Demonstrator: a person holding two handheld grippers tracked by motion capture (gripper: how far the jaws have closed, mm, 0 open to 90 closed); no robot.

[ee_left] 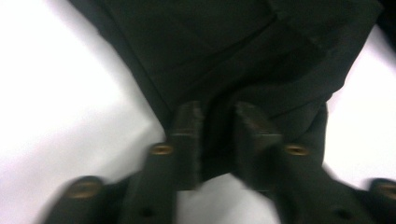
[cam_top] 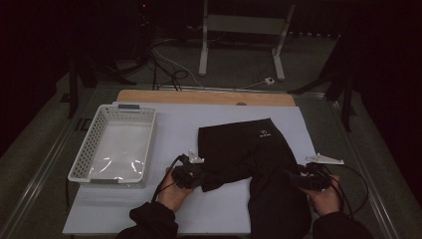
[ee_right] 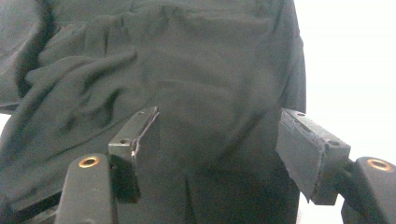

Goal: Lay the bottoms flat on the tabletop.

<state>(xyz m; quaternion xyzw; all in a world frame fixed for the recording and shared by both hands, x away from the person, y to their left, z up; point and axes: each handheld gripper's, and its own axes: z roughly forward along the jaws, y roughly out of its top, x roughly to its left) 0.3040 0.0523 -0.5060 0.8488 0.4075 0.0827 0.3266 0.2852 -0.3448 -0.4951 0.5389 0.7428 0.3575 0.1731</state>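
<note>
Black fabric, a pair of shorts or leggings [cam_top: 249, 149] bearing a small white logo, lies on the white surface [cam_top: 174, 209] in the high view, right of centre, its near part running off the front edge. A white basket [cam_top: 84, 149] stands empty to the left, well apart. I hold the left gripper [cam_top: 191, 175] at the garment's near-left corner and the right gripper [cam_top: 301, 180] at its right side.

Left gripper view: the fingers [ee_left: 189, 126] stand close together with a fold of the cloth's corner [ee_left: 217, 140] between them. I judge them pinching that fold, though motion blur prevents confirmation that the pads press fully.

Right gripper view: the fingers [ee_right: 140, 135] stand wide apart over the fabric [ee_right: 196, 70], gripping nothing.

Step in hand, as I judge it: securing both edges to fold the garment. The next move calls for closing the right fingers on the hem, then lifting both corners together.

Low light obscures the garment's seams, and its lower part is cut off at the frame's bottom.
</note>
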